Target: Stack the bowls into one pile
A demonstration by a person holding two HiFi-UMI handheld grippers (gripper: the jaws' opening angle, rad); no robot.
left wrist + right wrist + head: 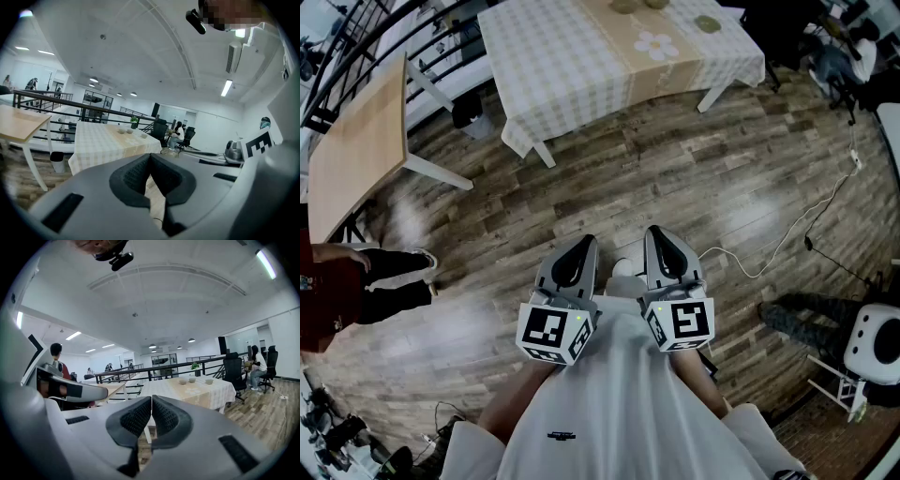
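Closed and empty, left gripper (579,246) and right gripper (662,242) are held at the chest; bowls (707,23) are seen well ahead on the table (572,66), nearer the right gripper.

My left gripper (577,246) and right gripper (662,236) sit side by side, jaws together, empty, both pointing to twelve o'clock

View along the left gripper (150,160): fingers (132,177) pressed together, nothing between them. Beyond, a cloth-covered counter (101,141) bears three small bowls (130,131); wooden table (18,125) at left; seated person (178,132) behind.
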